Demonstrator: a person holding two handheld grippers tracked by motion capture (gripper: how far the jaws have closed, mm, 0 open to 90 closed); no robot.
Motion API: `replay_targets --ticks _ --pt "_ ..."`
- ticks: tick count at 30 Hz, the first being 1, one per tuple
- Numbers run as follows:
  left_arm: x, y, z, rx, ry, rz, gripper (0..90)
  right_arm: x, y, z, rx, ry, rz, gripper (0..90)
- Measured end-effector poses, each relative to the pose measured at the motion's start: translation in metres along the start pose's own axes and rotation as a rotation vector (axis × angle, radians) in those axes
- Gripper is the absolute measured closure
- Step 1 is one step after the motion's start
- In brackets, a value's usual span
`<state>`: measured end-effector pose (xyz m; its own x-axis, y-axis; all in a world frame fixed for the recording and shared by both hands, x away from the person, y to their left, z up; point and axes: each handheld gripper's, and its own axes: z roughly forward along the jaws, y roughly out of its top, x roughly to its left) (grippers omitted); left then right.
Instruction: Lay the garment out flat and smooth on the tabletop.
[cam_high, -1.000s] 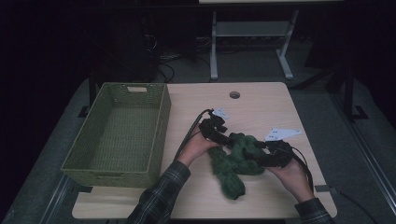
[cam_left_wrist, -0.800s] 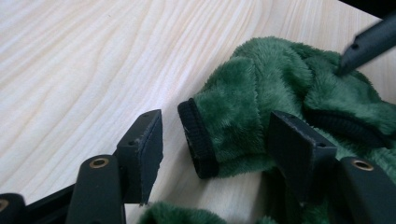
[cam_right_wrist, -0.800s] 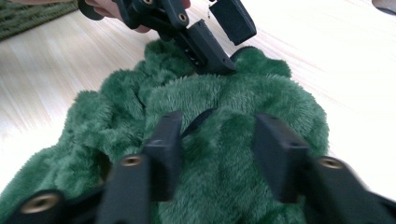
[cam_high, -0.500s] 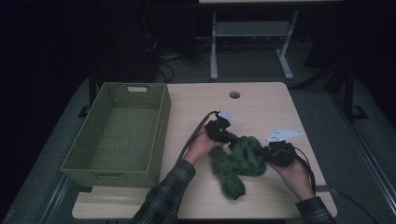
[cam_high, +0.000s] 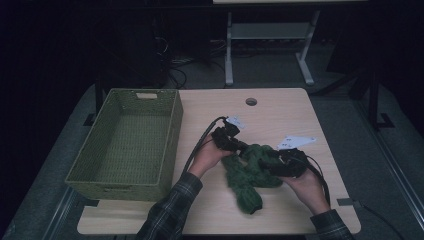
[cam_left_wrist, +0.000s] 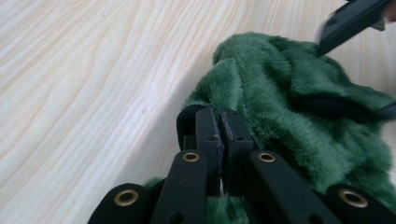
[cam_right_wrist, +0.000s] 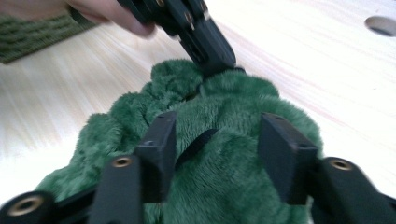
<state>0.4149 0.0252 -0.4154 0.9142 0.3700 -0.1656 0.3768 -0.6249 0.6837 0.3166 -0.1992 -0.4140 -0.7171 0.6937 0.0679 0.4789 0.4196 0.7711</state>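
On the light wooden tabletop (cam_high: 280, 112) a dark green plush cloth (cam_high: 248, 172) lies crumpled between the two grippers, a little toward the person's side. The left gripper (cam_high: 235, 145) comes to the cloth from its upper left side, and in the left gripper view its two black jaws stand pressed together, with almost no gap between them, so the left gripper (cam_left_wrist: 219, 123) is closed; the fuzzy cloth (cam_left_wrist: 299, 121) rises just ahead and to the right of the jaw tips, and I cannot tell if a thin fold is caught between them. The right gripper (cam_high: 280, 162) rests at the right side of the cloth, held by the person's right hand (cam_high: 305, 187). In the right gripper view its jaws stand wide apart, and the right gripper (cam_right_wrist: 217, 140) has the cloth (cam_right_wrist: 219, 186) bulging between them, with a narrow black strap or label (cam_right_wrist: 196, 144) lying across the pile there. Beyond the cloth, the closed tip of the left gripper (cam_right_wrist: 212, 46) touches its far edge. To the left of the left gripper, well apart from the cloth, stands an empty green woven basket (cam_high: 172, 135). The left hand (cam_high: 207, 157) holds its gripper from below, and a plaid sleeve (cam_high: 170, 210) covers that forearm.
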Motion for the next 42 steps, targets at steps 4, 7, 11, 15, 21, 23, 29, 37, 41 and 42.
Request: replay_targets --ticks 4,7,11,15,21,23,29,37,41,42 --pt "0.0 -0.004 -0.013 -0.006 0.021 -0.005 87.8 0.005 0.0 0.016 0.055 -0.023 -0.019 61.2" --pt "0.002 -0.008 -0.024 -0.015 0.043 -0.026 88.0 0.001 0.0 0.016 0.032 -0.046 -0.017 78.8" --pt "0.006 -0.015 -0.037 -0.034 0.079 -0.059 88.1 -0.007 0.003 0.011 -0.008 -0.074 -0.003 81.6" --pt "0.01 -0.022 -0.049 -0.043 0.119 -0.106 88.3 -0.019 0.007 0.009 -0.043 -0.107 -0.005 81.5" --pt "0.015 -0.029 -0.059 -0.037 0.17 -0.14 88.3 -0.043 0.012 0.012 -0.043 -0.165 0.004 82.0" --pt "0.015 -0.031 -0.058 -0.037 0.168 -0.149 88.2 -0.051 0.011 0.015 -0.027 -0.184 0.013 82.0" --pt "0.015 -0.034 -0.048 -0.026 0.155 -0.147 88.8 -0.069 -0.001 0.026 0.026 -0.197 0.052 81.9" --pt "0.01 -0.033 -0.047 -0.03 0.195 -0.132 65.7 -0.069 -0.001 0.019 0.004 -0.194 0.077 61.1" --pt "0.003 -0.035 -0.055 -0.036 0.207 -0.142 53.6 -0.062 -0.001 0.002 -0.017 -0.172 0.088 55.5" --pt "0.0 -0.037 -0.056 -0.037 0.211 -0.147 50.4 -0.059 -0.002 -0.002 -0.026 -0.17 0.075 55.4"
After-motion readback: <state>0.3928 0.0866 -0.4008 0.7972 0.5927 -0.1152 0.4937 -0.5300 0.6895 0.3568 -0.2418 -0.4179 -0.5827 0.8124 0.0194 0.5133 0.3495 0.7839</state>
